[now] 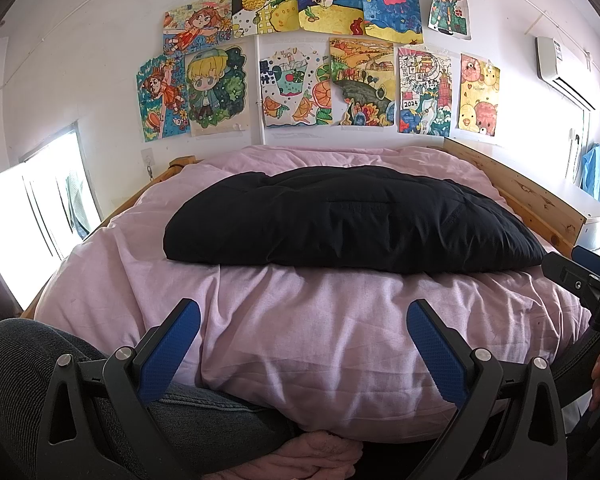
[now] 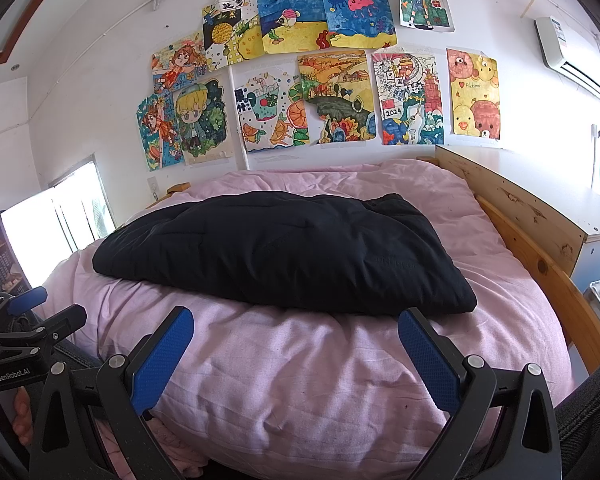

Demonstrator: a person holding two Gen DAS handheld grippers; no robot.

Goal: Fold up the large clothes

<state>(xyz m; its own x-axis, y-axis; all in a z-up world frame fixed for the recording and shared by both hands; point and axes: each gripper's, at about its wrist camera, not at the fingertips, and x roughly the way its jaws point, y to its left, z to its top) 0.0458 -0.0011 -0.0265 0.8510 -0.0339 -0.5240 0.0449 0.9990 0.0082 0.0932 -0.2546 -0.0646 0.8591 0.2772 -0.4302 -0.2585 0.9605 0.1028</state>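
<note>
A black padded garment (image 1: pixel 352 220) lies folded into a thick rectangle on the pink bedcover (image 1: pixel 320 328), across the middle of the bed. In the right wrist view the same black garment (image 2: pixel 276 252) sits just beyond the fingers. My left gripper (image 1: pixel 303 316) hovers open over the bedcover, short of the garment's near edge, with nothing between its blue pads. My right gripper (image 2: pixel 296 322) is open too, its right fingertip (image 2: pixel 410 320) close to the garment's near right corner. Each gripper shows at the edge of the other's view.
A wooden bed frame (image 2: pixel 540 264) runs along the right side, with a white cabinet (image 2: pixel 596 232) behind it. Drawings (image 1: pixel 320 56) cover the wall behind the bed. A bright window (image 1: pixel 32 208) is at the left. A person's jeans-clad leg (image 1: pixel 60 364) is at the near edge.
</note>
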